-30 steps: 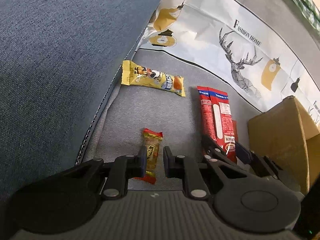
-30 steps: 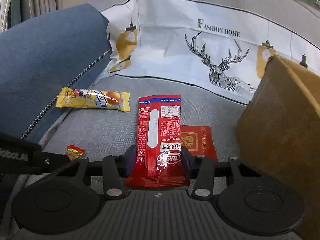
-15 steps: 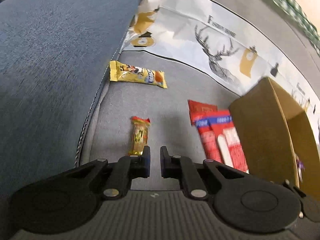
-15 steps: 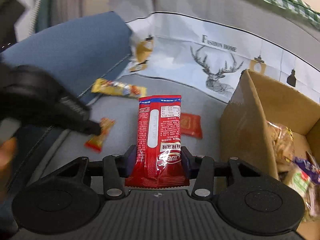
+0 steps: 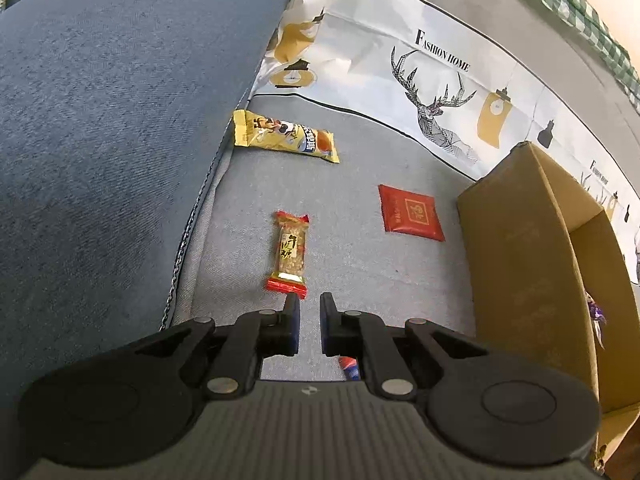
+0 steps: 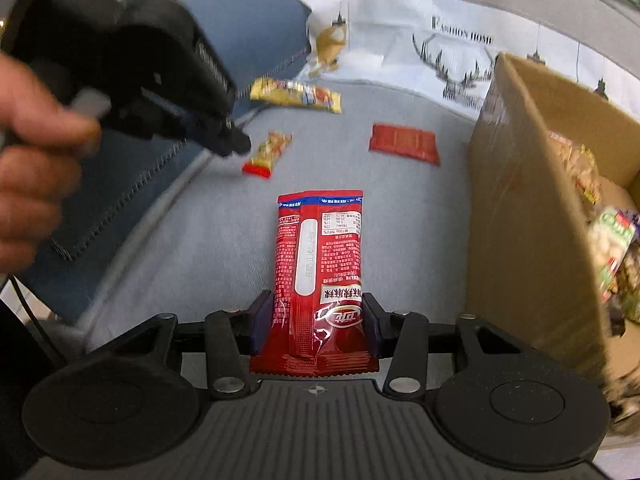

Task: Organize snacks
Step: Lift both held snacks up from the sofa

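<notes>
Red pack (image 6: 318,280) is being pinched between the right gripper's (image 6: 316,316) jaws, the box (image 6: 528,216) lying right of them. The left gripper's (image 5: 309,320) jaws are being kept narrowly parted, empty, the peanut bar (image 5: 291,254) lying just ahead.

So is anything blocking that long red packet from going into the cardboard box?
Nothing visible does. The right gripper holds the long red packet clear of the couch, and the cardboard box stands open just to its right; only the near wall must be cleared. The other snacks lie farther away.
</notes>
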A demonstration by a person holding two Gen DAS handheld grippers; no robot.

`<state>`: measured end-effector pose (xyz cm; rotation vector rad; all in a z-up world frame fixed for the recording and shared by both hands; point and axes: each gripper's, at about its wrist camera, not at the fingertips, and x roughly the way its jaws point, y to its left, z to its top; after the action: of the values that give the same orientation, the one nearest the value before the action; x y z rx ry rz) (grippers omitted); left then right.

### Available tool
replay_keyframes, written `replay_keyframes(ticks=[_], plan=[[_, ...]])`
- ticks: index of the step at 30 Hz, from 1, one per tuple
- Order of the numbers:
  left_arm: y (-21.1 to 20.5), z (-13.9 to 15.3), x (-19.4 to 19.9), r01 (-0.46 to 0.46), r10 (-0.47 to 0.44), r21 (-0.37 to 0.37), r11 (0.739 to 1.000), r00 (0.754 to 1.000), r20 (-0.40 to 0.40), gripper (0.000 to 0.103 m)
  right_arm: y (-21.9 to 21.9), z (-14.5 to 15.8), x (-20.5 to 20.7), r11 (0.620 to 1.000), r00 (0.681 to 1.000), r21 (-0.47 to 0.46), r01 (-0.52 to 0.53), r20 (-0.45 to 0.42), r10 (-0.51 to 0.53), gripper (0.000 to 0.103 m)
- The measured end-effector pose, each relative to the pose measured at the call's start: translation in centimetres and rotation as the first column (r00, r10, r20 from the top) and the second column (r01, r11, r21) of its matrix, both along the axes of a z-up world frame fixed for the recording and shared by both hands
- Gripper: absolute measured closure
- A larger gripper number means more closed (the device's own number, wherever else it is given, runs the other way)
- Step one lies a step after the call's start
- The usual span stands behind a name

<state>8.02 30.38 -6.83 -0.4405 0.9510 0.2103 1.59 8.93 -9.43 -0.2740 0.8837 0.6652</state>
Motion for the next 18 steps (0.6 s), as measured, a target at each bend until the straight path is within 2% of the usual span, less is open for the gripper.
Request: replay_keyframes(ticks=[5, 6, 7, 8, 10, 18], plan=[[-0.6, -0.3, 1.4, 0.003, -0.003, 0.079, 0.997, 1.000, -0.004, 0.087, 0.2, -0.6, 0.8, 1.000, 1.000, 0.006, -0.013, -0.003, 0.013, 0.050], [-0.7, -0.4, 1.9, 0.008, -0.008, 0.096, 0.995, 1.000, -0.007, 0.087, 0.3, -0.5, 0.9, 1.000, 1.000, 0.008, -0.018, 0.008, 0.018, 0.044], [-0.9, -0.6, 2.3, 0.014, -0.013, 0.109, 0.994, 1.000, -0.010, 0.083, 0.4, -0.5, 1.0, 1.000, 1.000, 0.011, -0.021, 0.015, 0.021, 0.037], [-1.2, -0.7, 2.8, 0.018, -0.016, 0.124, 0.992, 1.000, -0.014, 0.080, 0.3, -0.5, 1.0, 1.000, 1.000, 0.017, -0.024, 0.016, 0.023, 0.035], [-1.4, -1.1, 3.6, 0.021, -0.018, 0.161, 0.987, 1.000, -0.023, 0.063, 0.5, -0.6, 1.1, 0.999, 1.000, 0.024, -0.028, 0.010, 0.027, 0.033], [-2.2, -2.5, 5.9, 0.036, -0.021, 0.201, 0.979, 0.997, -0.075, 0.062, 1.1, -1.8, 2.5, 1.000, 0.999, 0.016, -0.017, -0.042, 0.017, 0.030]])
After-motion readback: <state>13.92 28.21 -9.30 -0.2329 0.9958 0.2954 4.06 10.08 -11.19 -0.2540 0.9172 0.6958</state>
